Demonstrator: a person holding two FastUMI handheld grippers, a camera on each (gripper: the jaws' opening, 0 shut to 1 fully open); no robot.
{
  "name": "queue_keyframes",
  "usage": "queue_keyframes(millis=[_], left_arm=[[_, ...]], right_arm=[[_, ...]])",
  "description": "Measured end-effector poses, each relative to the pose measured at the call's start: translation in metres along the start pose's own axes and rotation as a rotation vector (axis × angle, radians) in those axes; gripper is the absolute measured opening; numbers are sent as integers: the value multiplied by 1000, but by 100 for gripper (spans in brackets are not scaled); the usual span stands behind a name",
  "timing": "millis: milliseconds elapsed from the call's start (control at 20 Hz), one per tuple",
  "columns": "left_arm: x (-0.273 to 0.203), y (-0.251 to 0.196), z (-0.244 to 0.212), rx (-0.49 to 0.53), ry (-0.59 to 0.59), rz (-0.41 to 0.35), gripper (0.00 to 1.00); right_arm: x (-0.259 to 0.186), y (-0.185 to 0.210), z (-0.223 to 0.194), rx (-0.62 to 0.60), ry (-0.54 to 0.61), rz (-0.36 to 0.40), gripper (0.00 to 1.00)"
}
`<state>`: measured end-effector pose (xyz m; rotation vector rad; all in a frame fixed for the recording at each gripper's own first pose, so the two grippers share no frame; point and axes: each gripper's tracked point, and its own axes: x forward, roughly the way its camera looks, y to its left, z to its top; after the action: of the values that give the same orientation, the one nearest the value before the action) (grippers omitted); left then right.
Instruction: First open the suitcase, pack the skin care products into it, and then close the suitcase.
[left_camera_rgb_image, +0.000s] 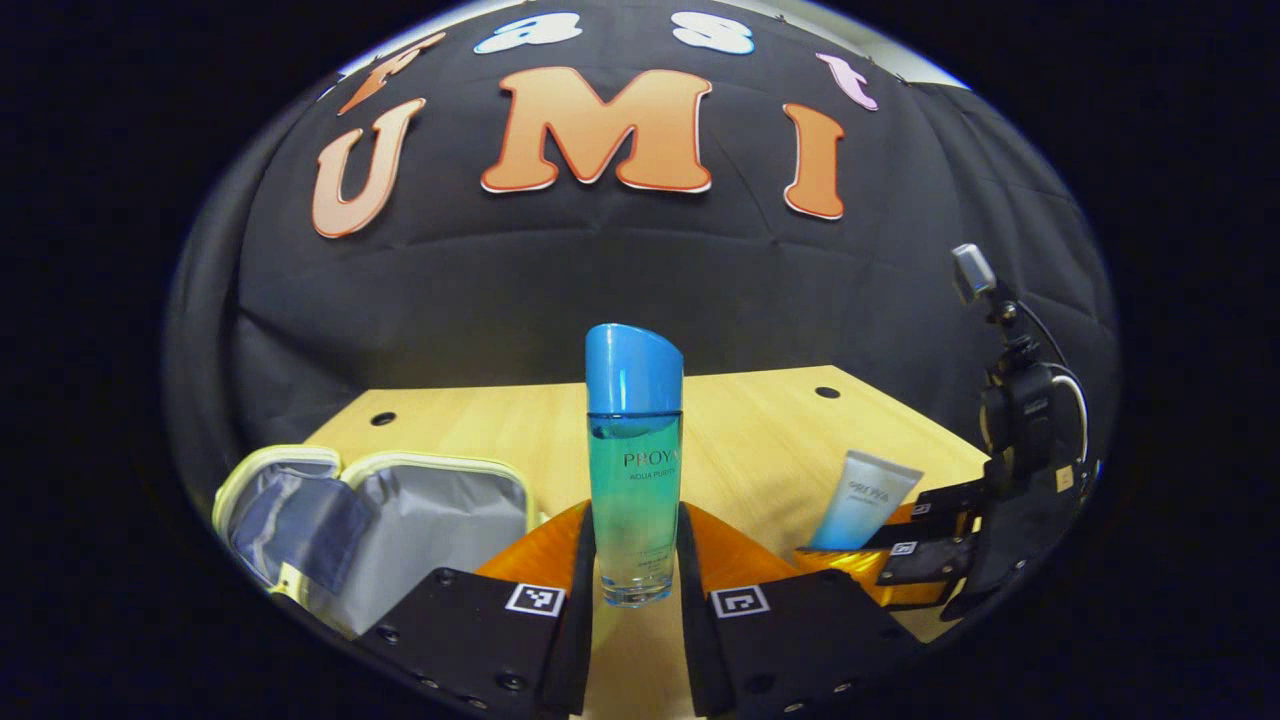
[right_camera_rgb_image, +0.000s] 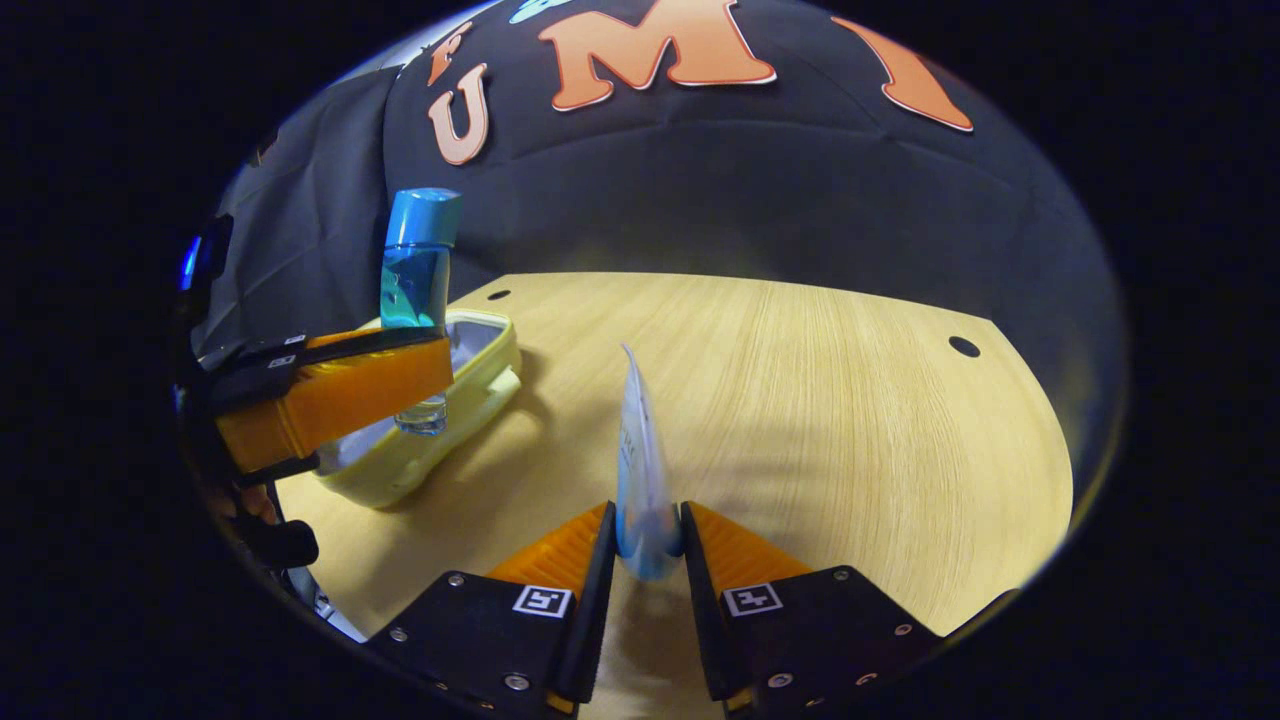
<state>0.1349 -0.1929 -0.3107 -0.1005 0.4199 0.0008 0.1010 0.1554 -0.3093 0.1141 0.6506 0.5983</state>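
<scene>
A tall blue-green bottle (left_camera_rgb_image: 634, 470) with a blue cap stands upright between the fingers of my left gripper (left_camera_rgb_image: 635, 570), which is shut on it and holds it above the table. The right gripper view shows the same bottle (right_camera_rgb_image: 415, 280) hanging over the open pale-yellow suitcase (right_camera_rgb_image: 440, 420). The suitcase (left_camera_rgb_image: 400, 520) lies open at lower left in the left gripper view, its grey lining showing. My right gripper (right_camera_rgb_image: 647, 540) is shut on a pale blue tube (right_camera_rgb_image: 640, 460), crimped end up. That tube (left_camera_rgb_image: 862, 500) also appears at right in the left gripper view, held by the right gripper (left_camera_rgb_image: 925, 545).
The light wooden table (right_camera_rgb_image: 850, 400) has small round holes near its far corners. Black cloth walls close off the back and sides. Open tabletop lies to the right of the suitcase.
</scene>
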Motion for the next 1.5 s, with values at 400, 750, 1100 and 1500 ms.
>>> queue_keyframes(millis=[400,750,1100,1500], left_arm=[[-44,102,18,-9,28,92,38],[-55,182,-18,-30,171,104,39],[-45,219,-83,-97,372,48,40],[-29,207,-121,-127,569,-65,39]], right_arm=[[-21,67,64,-31,-39,70,41],[-8,148,86,4,-5,166,41],[25,187,76,87,72,156,41],[54,206,56,155,153,115,41]])
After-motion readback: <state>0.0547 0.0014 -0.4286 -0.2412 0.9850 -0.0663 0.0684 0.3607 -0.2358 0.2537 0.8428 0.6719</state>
